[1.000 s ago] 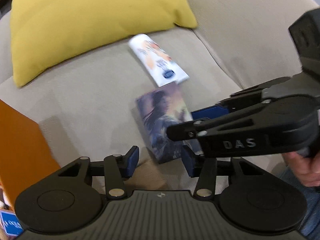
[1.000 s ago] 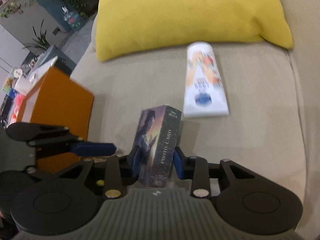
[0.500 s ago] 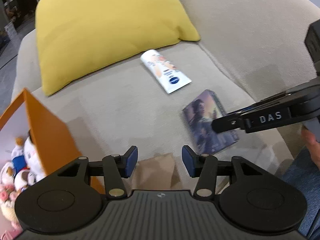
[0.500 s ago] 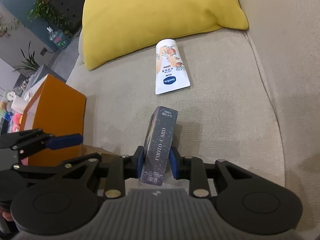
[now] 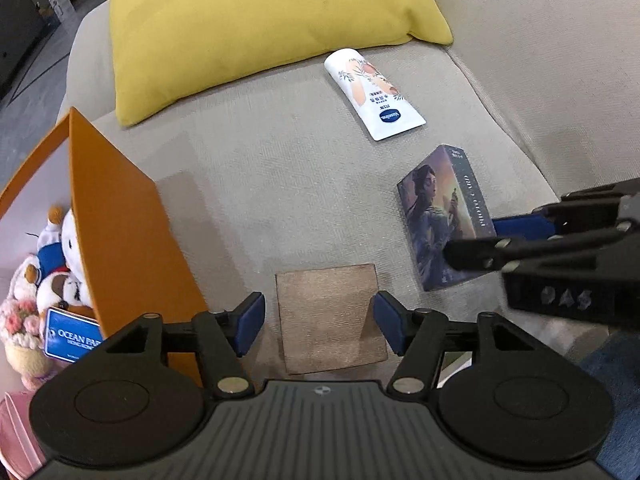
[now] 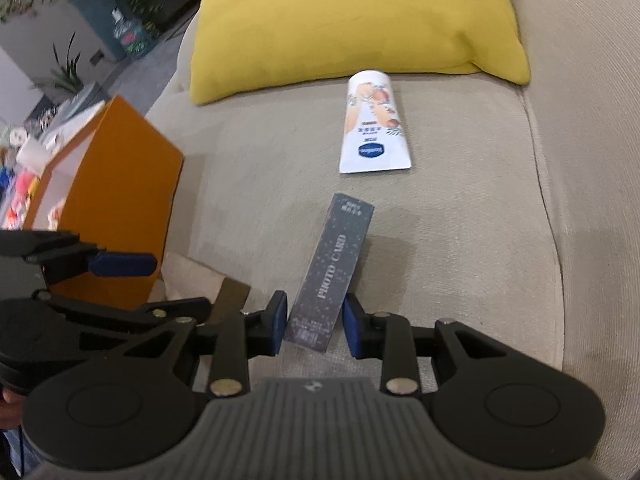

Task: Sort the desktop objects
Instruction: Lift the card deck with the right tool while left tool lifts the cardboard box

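Observation:
A photo card box (image 6: 330, 276) with a painted figure on its face (image 5: 438, 216) stands on edge on the beige sofa seat, between the jaws of my right gripper (image 6: 314, 326). The jaws stand slightly apart from its sides, the box leaning. My left gripper (image 5: 318, 322) is open and empty over a brown square mat (image 5: 330, 318). A white Vaseline tube (image 5: 372, 94) lies further back, and it shows in the right wrist view (image 6: 374, 124) too. An orange box (image 5: 112, 224) with plush toys (image 5: 44, 256) stands at the left.
A yellow cushion (image 5: 256, 20) leans against the sofa back (image 5: 540, 32). The orange box (image 6: 108, 196) stands by the seat's left edge. My left gripper (image 6: 120, 264) shows at the left of the right wrist view. A room with plants lies beyond.
My right gripper has loosened on the photo card box, which now leans on the seat. My left gripper has drawn back and left, bringing the brown mat into view.

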{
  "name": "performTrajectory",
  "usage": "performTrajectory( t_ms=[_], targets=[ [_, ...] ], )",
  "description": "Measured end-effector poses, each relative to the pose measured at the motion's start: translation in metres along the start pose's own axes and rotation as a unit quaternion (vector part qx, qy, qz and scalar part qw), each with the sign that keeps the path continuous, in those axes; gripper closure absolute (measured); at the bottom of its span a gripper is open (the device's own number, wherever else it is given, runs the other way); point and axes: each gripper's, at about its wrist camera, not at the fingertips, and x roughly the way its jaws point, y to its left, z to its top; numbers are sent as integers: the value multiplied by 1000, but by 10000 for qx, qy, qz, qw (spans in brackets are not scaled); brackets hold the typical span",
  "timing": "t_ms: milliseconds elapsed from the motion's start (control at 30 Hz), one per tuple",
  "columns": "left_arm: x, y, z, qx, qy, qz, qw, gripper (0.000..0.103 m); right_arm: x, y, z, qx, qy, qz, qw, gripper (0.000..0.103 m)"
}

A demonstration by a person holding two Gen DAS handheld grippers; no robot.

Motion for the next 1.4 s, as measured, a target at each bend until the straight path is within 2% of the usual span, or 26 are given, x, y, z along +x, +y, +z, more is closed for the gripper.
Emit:
performTrajectory(
  t_ms=[133,333,500,600,733,867,1000,1133,1400],
  targets=[
    [13,-11,-3,173,183,172,9995,32,4,1,0,-51,149,-46,9999,69],
    [31,-7,-9,-124,388,139,9991,35,9,3,-2,-164,318,-64,9993,70],
    [28,-7,-10,-127,323,167,9993,35,10,4,-2,-197,346,-52,9992,72],
    [20,-4,-11,-254,164,118,9995,35,1,5,-4,-199,101,-99,9997,75],
    [3,1,-13,-404,-195,-46,9990,35,-20,3,-4,-92,-448,-275,9986,79],
    [-13,3,-13,-519,-511,-217,9971,35,-42,-1,-5,43,-959,-123,9953,79],
    [-19,1,-7,-532,-689,-313,9957,35,-54,-3,-7,147,-1199,-102,9926,79],
    [-18,-5,-4,-457,-684,-359,9960,35,-50,-5,-5,204,-1091,-47,9938,79],
    [-14,-13,-10,-337,-564,-423,9969,35,-35,4,-8,-34,-665,-321,9973,76]
  ],
)
